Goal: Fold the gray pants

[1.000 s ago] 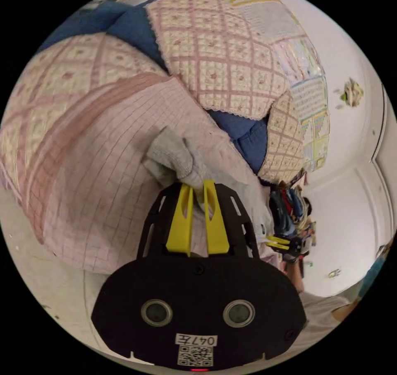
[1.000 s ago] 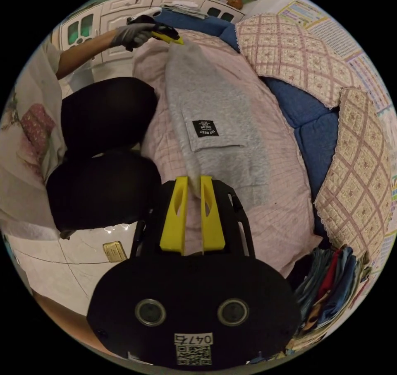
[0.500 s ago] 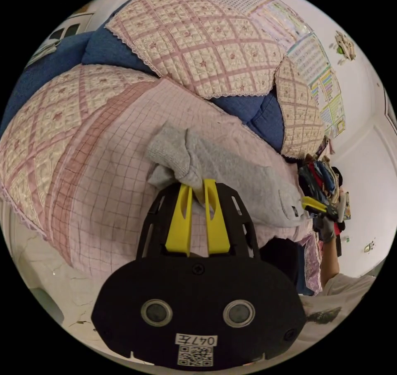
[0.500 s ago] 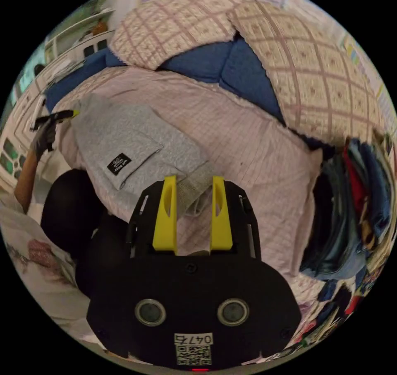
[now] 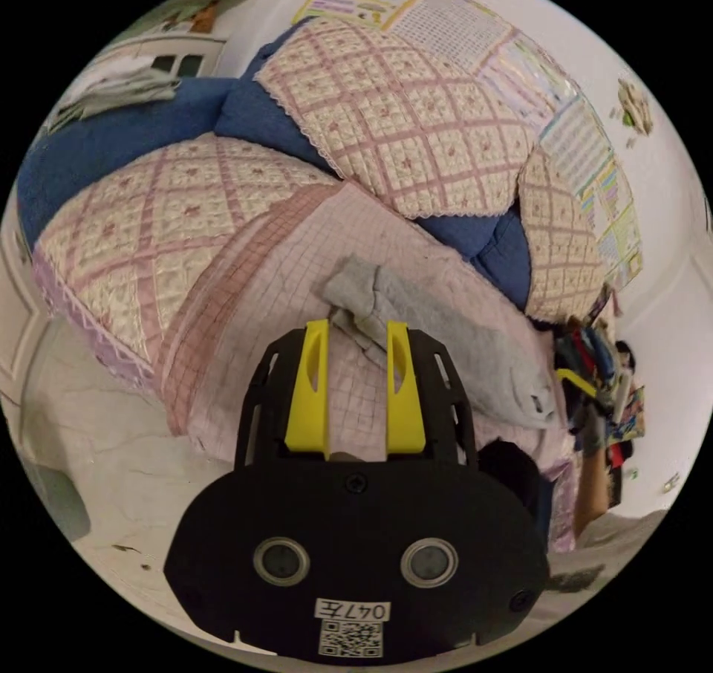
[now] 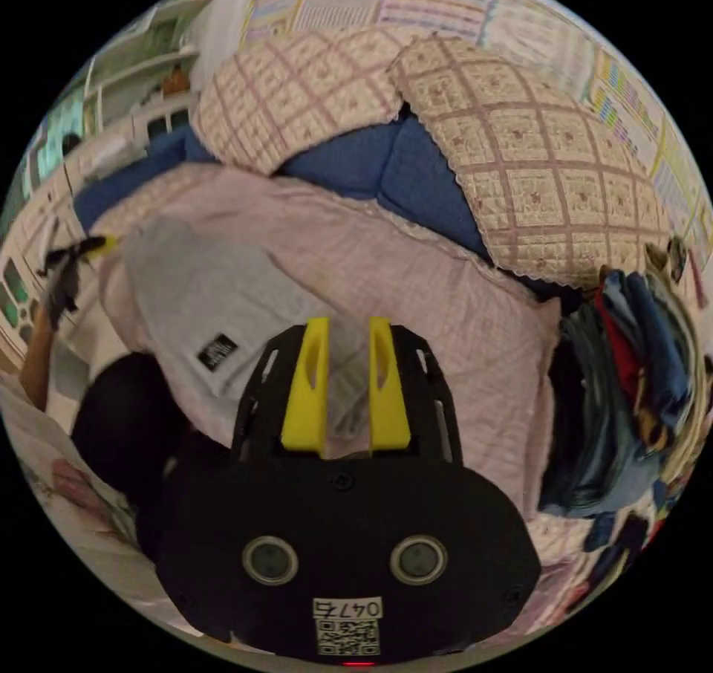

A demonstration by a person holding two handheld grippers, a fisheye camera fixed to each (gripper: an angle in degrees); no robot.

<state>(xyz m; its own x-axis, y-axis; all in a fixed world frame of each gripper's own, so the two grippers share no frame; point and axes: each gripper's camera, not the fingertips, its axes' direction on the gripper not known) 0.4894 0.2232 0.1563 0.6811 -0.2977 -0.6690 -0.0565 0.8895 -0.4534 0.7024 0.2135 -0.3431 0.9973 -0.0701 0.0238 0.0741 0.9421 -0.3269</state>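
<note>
My left gripper (image 5: 357,327) has its jaws apart w/ nothing between them; the bunched end of the gray pants (image 5: 445,342) lies just past the tips on the pink checked sheet (image 5: 245,309). In the right gripper view, my right gripper (image 6: 348,324) is also apart, gray cloth showing in the gap, contact unclear. The pants' far end near the person's gloved hand (image 6: 63,287) is blurry.

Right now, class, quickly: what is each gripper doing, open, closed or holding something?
Left gripper: open, jaws apart, just short of the bunched end of the gray pants.
Right gripper: open, jaws apart, holding nothing, pants under them.
</note>
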